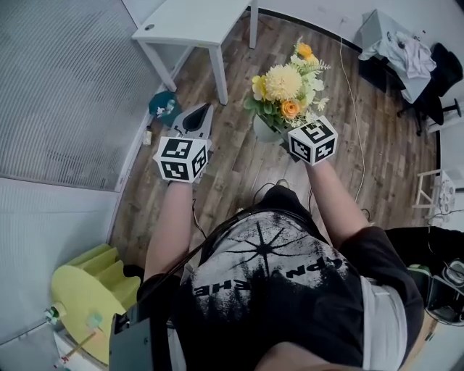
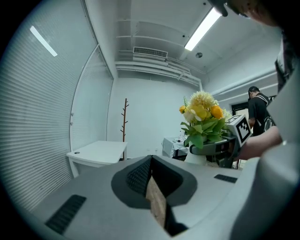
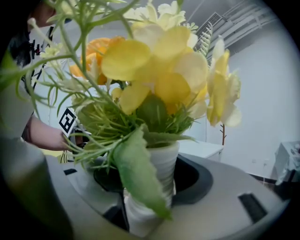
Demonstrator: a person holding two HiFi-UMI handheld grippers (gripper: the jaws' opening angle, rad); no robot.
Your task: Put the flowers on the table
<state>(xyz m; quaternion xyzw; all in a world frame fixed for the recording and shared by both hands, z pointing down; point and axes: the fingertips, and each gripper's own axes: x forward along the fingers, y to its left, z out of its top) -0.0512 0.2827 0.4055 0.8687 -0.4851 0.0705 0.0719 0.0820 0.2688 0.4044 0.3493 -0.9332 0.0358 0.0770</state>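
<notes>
Flowers (image 1: 286, 85): yellow, cream and orange blooms with green leaves, standing upright in a white ribbed vase (image 3: 154, 187). Location: in the air over the wooden floor (image 1: 239, 174), in front of the person's chest. They are well apart from the white tabletop (image 1: 192, 22), which is showing at the top left of the head view.

Right gripper (image 1: 290, 139): clenching the vase round its lower body. In the right gripper view the jaws are pressing on either side of the ribbed wall, standing wide because the vase is wide. A large leaf is drooping across the front of the vase.

Left gripper (image 1: 199, 114): jaws drawn together with nothing between them; only a sliver of floor is showing through the slit in its own view. It is hovering to the left of the bouquet, apart from it, and is taking no part in the carry.

Step in hand, as judged: transport. The vase is resting on no surface and is being held up by one gripper alone; the placing is not yet done.

Next move, as judged: it is calling for carrying the vase forward and to the left until it is over a bare part of the tabletop. The vase is needing to stay upright while it is lowered until its base is sitting flat, and only then released.

Also noted: a teal object (image 1: 164, 107) is lying on the floor near the table leg, along the likely path.
</notes>
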